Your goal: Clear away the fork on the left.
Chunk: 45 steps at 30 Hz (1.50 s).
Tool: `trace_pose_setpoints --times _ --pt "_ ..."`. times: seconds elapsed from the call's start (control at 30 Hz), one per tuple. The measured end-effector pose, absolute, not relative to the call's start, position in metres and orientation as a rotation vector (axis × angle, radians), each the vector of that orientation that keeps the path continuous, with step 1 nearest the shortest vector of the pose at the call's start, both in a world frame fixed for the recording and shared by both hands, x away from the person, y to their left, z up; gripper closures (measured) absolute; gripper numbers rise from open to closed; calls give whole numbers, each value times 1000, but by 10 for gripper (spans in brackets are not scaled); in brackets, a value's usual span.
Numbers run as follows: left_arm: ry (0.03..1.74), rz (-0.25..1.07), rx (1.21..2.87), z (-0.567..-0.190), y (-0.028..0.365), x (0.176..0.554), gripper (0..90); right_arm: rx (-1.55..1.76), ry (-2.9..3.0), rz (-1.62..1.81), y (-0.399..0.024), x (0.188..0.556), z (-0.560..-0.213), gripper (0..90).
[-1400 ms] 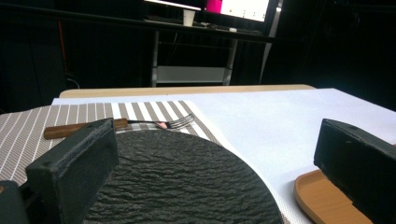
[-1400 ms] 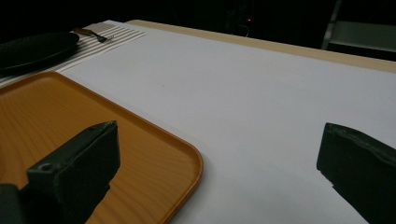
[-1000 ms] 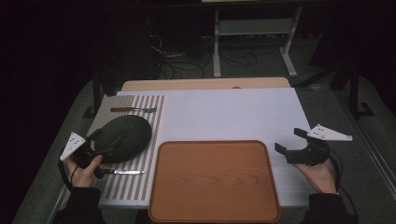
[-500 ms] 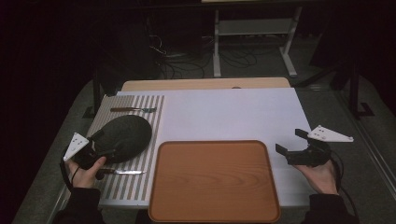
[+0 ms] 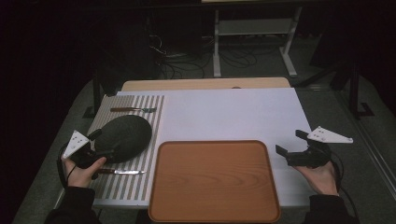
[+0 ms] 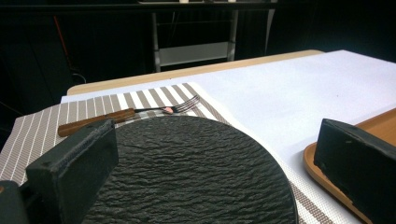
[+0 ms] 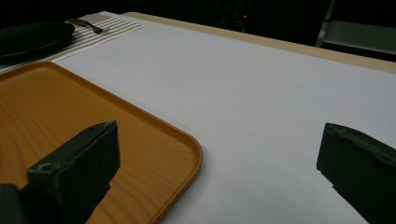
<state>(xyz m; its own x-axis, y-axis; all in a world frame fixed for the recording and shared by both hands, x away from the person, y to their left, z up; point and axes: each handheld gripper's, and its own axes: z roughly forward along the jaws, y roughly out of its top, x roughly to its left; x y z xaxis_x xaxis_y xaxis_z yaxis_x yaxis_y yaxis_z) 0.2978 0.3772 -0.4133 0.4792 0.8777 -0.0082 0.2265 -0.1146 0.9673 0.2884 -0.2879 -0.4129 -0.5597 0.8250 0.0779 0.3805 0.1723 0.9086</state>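
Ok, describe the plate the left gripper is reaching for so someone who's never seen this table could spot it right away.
Look at the striped placemat on the left side of the white table, next to the wooden tray. The plate lies on it between a fork farther off and a knife nearer the person. It is round, black and rough like slate, unlike the slim, wooden-handled cutlery.

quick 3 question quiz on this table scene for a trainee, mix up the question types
1. True or false: the fork lies on the wooden tray.
2. Which gripper is at the black plate? A) left gripper B) right gripper
3. Fill in: the knife lies on the striped ____.

Key:
1. False; it lies on the placemat beyond the plate.
2. A; its open jaws straddle the plate's near rim.
3. Placemat.
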Motion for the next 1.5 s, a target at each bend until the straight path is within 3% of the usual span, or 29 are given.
trace_pose_setpoints --times 1.5 --pt "885 731 1863 -356 381 357 0 1152 2051 1331 -286 289 -418 0"
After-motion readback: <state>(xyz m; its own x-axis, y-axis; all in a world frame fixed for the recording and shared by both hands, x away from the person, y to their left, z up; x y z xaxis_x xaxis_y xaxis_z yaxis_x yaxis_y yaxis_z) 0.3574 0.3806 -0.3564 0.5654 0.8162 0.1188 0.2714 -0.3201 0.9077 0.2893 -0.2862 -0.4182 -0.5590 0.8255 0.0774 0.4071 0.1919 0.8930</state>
